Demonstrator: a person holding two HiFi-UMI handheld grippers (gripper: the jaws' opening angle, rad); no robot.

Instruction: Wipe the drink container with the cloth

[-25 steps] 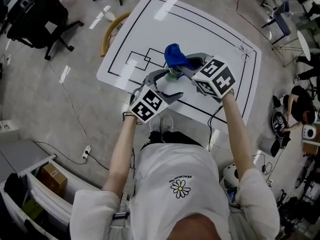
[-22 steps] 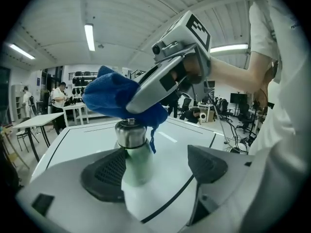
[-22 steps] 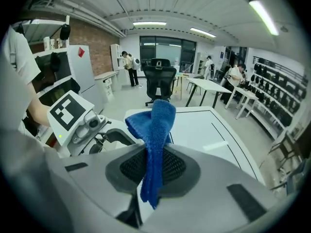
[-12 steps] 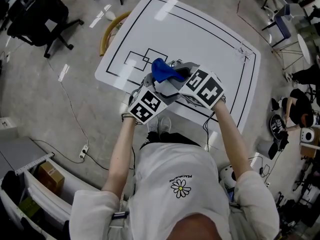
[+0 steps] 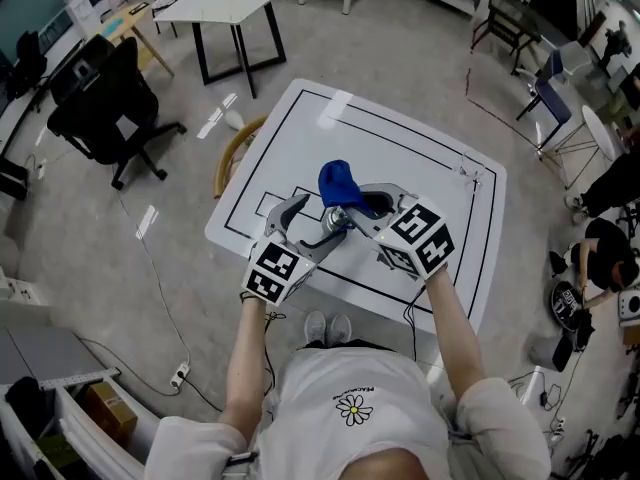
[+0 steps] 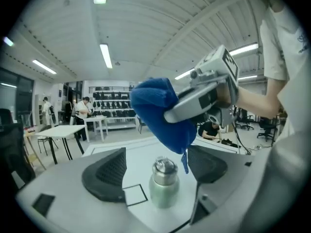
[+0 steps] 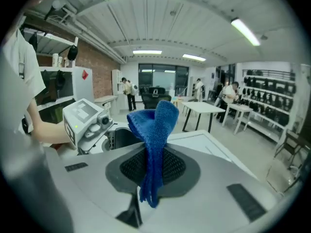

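The steel bottle (image 6: 163,186) stands upright on the white table (image 5: 400,158), long axis vertical, cap up, close to the near edge. The left gripper (image 5: 312,220) is spread wide with the bottle between its pads, neither pressing it. The right gripper (image 7: 153,166) is clenched on the blue cloth (image 7: 154,125), which hangs just over the cap. Bare tabletop lies far and right
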